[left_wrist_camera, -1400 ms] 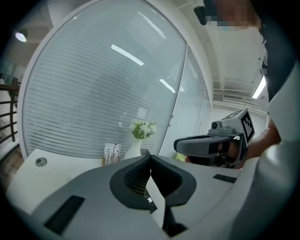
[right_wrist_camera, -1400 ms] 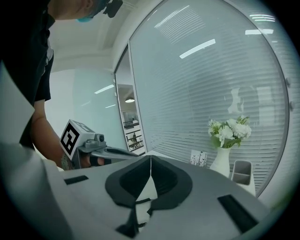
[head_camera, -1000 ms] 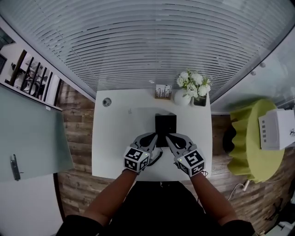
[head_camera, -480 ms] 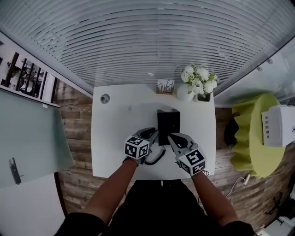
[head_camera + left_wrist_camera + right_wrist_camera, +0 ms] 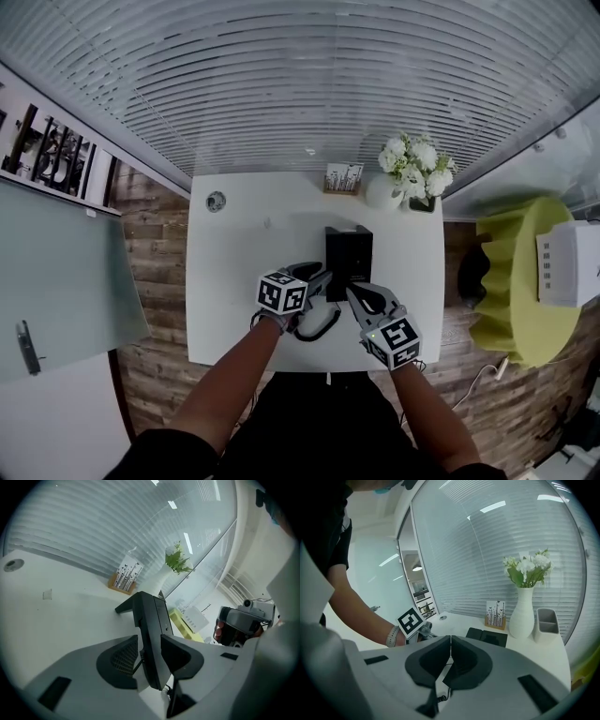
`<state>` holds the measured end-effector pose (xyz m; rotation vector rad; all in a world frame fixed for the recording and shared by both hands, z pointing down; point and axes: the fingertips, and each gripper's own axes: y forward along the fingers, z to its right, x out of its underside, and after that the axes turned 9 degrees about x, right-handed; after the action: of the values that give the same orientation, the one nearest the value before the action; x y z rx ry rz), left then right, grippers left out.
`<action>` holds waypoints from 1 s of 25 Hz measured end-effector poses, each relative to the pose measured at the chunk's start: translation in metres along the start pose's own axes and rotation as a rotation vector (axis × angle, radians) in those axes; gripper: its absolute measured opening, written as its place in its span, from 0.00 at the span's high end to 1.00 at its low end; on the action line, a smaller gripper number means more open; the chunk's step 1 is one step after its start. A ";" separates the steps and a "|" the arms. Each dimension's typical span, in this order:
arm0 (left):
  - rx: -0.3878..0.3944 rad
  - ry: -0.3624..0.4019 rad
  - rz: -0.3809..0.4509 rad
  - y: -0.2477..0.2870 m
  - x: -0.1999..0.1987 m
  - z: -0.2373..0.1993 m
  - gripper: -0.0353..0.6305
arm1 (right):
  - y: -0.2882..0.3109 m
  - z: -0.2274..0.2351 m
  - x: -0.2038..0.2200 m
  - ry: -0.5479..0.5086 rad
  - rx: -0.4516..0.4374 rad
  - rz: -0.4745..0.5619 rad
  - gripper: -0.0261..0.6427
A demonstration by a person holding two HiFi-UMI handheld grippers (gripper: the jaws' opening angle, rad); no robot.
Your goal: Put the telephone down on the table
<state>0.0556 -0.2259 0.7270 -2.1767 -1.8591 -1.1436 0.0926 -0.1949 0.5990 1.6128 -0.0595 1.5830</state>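
Head view looks steeply down on the tabletop (image 5: 244,262); both gripper views skim it closely; all share the vase (image 5: 524,611).

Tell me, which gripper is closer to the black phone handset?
Left. The handset sits between the left gripper's open jaws, which have just been opening; the right gripper, shut, is off to its right.

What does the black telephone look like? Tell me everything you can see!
The telephone is a flat, black, plastic-looking box with a black cord looping out by its near end. It lies on the white table, in front of the vase. Its near edge stands between the jaws of the left gripper, which have just been opening; they seem not to squeeze it.
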 end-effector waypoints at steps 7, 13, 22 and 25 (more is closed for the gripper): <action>0.047 -0.033 0.007 0.010 -0.003 -0.001 0.73 | -0.008 0.005 0.012 0.022 0.029 -0.022 0.93; 0.078 -0.068 0.011 0.015 -0.001 -0.003 0.73 | -0.013 0.010 0.020 0.033 0.047 -0.031 0.93; 0.128 -0.102 0.031 0.014 -0.003 0.002 0.80 | -0.020 0.011 0.022 0.013 0.064 -0.035 0.93; 0.140 -0.115 0.046 0.012 -0.004 0.004 0.82 | -0.023 0.012 0.026 0.009 0.070 -0.043 0.93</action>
<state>0.0685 -0.2305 0.7265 -2.2379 -1.8593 -0.8688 0.1206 -0.1743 0.6104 1.6494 0.0363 1.5747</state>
